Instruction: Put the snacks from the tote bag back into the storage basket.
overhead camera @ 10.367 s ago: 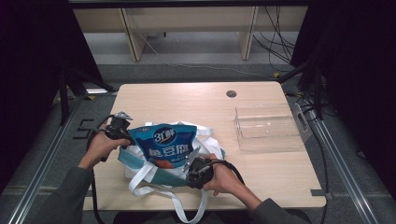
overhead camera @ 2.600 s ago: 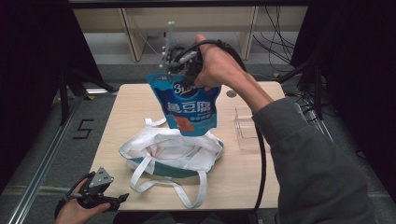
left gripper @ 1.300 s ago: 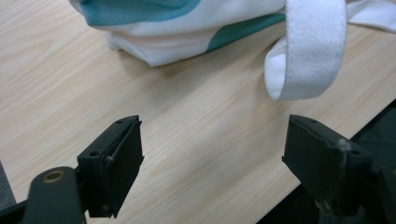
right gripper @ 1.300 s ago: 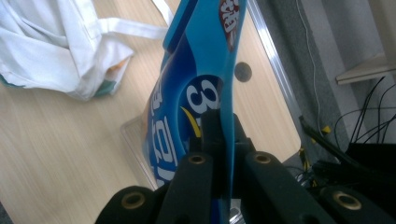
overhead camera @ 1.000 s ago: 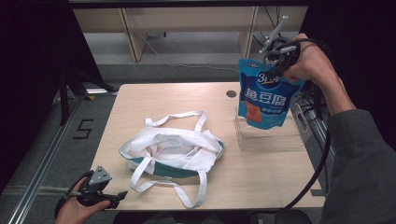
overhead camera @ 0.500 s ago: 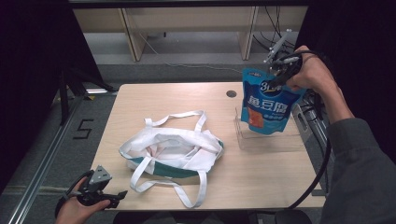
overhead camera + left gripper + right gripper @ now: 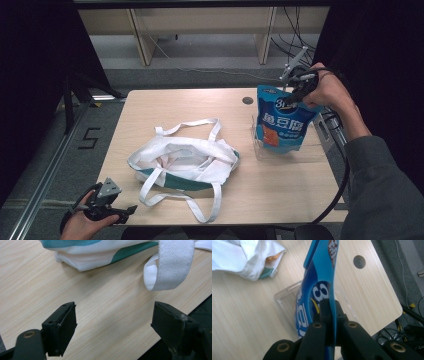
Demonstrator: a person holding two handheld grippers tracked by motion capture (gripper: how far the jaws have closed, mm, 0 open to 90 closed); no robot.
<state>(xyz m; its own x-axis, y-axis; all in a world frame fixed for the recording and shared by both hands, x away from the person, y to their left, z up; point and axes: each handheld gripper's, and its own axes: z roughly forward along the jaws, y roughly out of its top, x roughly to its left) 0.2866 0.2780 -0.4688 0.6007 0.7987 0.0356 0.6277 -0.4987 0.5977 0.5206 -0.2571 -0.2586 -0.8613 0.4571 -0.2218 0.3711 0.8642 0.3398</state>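
A blue snack pouch (image 7: 280, 120) hangs upright by its top edge from my right gripper (image 7: 295, 95), which is shut on it. The pouch's bottom reaches down into a clear plastic bin (image 7: 290, 150) at the table's right side. In the right gripper view the jaws pinch the blue pouch (image 7: 317, 290) edge-on above the clear bin (image 7: 284, 300). A white tote bag with teal trim (image 7: 182, 162) lies flat in the middle of the table. My left gripper (image 7: 112, 210) rests at the table's near left corner, jaws open. In the left gripper view a white tote strap (image 7: 170, 267) lies ahead of it.
The wooden table (image 7: 175, 110) has a round cable hole (image 7: 247, 100) near its far edge. Tote straps (image 7: 200, 205) loop toward the near edge. Shelving legs and cables stand behind the table, and a metal rail (image 7: 45, 175) runs along the left.
My right gripper has come down with the pouch, so its bottom now sits lower in the clear bin. The left gripper and the tote have stayed put.
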